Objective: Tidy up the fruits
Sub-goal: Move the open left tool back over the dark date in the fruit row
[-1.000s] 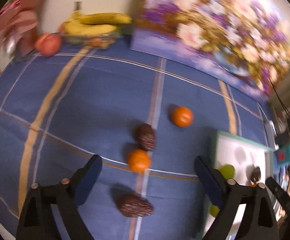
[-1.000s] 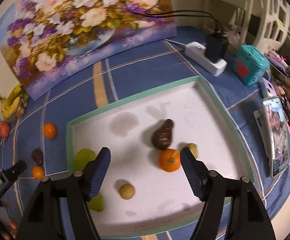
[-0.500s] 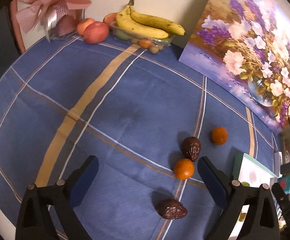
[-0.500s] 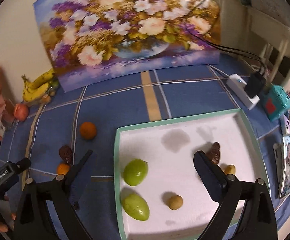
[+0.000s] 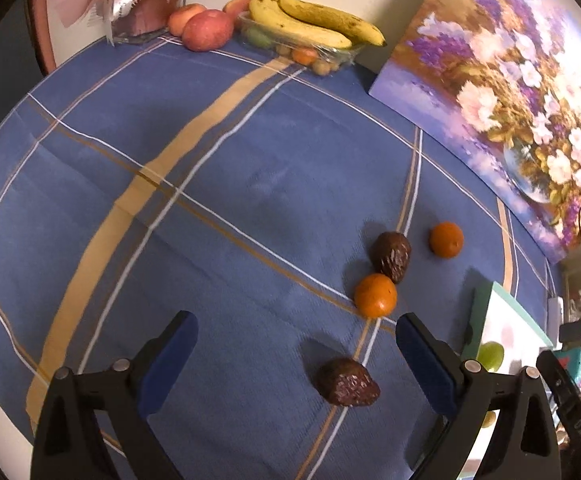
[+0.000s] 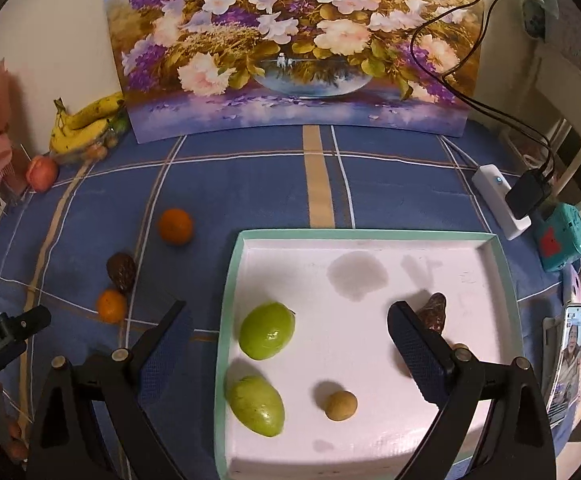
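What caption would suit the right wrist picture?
Open right tool hovering over a white tray holding two green fruits, with oranges waiting on the blue cloth.

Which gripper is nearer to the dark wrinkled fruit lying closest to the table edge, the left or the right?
Left. The left gripper hangs open just above the dark wrinkled fruit, which lies between its fingers. The right gripper is open over the white tray, farther off.
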{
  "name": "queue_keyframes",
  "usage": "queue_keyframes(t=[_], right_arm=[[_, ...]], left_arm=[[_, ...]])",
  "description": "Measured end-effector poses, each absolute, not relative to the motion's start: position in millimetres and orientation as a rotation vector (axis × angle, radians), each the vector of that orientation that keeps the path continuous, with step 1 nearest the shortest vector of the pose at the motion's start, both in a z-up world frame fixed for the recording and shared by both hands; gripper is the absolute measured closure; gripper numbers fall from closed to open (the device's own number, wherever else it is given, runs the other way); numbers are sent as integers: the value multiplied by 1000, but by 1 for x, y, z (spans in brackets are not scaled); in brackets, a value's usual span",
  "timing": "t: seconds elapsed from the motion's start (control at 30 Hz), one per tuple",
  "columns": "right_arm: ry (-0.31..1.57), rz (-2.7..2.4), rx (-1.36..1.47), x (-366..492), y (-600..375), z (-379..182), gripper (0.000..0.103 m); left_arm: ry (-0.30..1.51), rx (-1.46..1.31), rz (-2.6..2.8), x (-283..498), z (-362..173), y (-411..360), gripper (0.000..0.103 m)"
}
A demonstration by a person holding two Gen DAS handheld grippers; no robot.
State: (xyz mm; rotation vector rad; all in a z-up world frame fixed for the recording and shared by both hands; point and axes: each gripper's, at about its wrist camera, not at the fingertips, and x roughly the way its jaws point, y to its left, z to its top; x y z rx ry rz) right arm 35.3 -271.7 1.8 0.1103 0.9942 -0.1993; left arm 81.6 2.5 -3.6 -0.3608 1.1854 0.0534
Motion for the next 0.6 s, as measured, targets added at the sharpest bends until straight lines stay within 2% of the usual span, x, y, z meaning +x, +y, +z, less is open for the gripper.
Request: queue_keyframes(t=[0.6], right_arm=[[1012,-195,114,36,-272,0,6]], left_arm=[[1286,-396,-19,75,-27,-18,4]])
